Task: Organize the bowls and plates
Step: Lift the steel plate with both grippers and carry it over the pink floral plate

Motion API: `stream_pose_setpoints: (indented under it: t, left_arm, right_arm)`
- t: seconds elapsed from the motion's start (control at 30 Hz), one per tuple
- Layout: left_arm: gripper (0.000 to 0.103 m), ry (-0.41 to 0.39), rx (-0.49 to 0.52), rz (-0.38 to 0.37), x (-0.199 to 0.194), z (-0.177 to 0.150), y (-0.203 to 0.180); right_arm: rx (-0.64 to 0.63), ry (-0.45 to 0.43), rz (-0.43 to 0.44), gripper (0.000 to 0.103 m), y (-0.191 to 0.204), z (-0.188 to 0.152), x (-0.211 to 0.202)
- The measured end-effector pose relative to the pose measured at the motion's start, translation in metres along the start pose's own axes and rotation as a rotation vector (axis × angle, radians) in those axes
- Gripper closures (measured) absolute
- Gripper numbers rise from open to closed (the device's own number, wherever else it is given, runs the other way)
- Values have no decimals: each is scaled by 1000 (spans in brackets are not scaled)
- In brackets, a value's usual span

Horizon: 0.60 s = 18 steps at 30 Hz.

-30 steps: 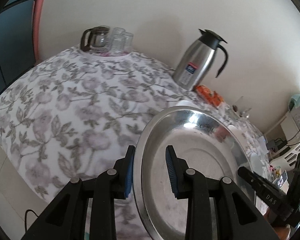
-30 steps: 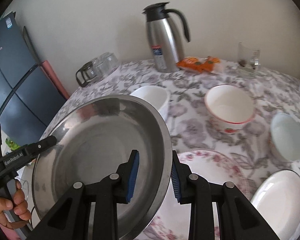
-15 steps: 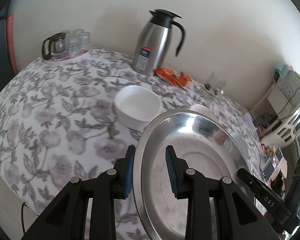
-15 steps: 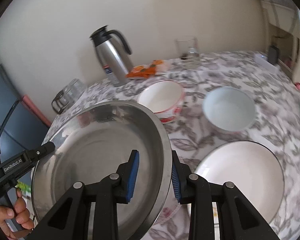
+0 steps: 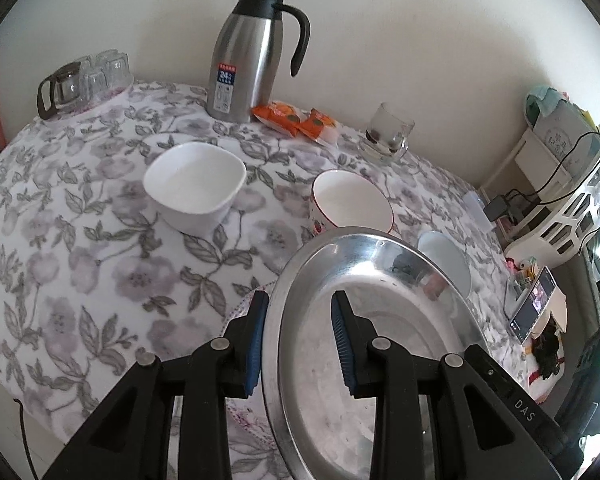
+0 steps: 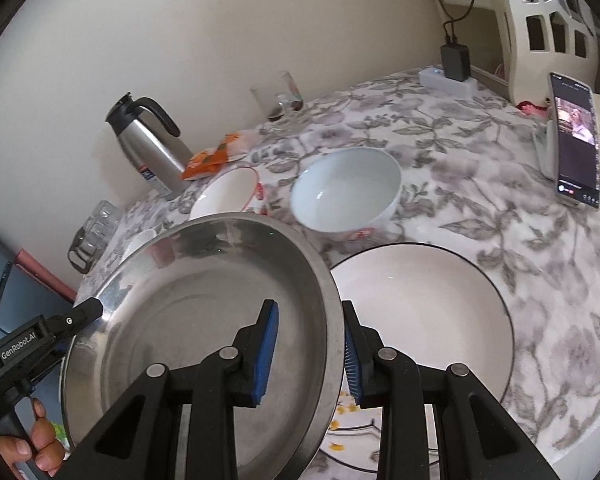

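Note:
A round steel plate [image 5: 380, 320] hangs above the flowered table, gripped at both sides. My left gripper [image 5: 300, 300] is shut on its left rim, one blue pad inside and one outside. My right gripper [image 6: 308, 308] is shut on the steel plate's [image 6: 188, 320] right rim in the same way. Under and beside it lie a white plate with a black rim [image 6: 420, 308] and a floral plate [image 6: 352, 412]. Behind stand a square white bowl [image 5: 194, 184], a red-rimmed bowl [image 5: 350, 200] and a pale blue bowl [image 6: 344, 192].
A steel thermos jug [image 5: 244, 56], orange packets [image 5: 296, 120] and a drinking glass [image 5: 388, 132] line the wall side. A glass pot with tumblers [image 5: 80, 80] stands far left. A phone on a stand [image 6: 576, 136] is at the right edge. A hand [image 6: 32, 440] holds the left gripper's handle.
Both grippers have carried the steel plate sideways to the right across the table, still shut on it. The bowls, the black-rimmed plate and the phone have come into view.

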State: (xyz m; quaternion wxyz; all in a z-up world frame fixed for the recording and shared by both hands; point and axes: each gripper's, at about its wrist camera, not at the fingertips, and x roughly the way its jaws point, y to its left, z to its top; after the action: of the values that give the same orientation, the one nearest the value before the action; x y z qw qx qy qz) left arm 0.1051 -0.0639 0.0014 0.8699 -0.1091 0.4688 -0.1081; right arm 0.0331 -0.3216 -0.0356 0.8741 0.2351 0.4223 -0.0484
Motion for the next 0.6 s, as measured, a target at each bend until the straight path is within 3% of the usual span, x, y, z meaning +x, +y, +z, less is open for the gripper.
stream_pose_setpoints:
  t: [0.6]
  left_arm:
    - [71, 58, -173, -18, 29, -6, 53]
  right_arm:
    - [-135, 59, -62, 70, 33, -11, 33]
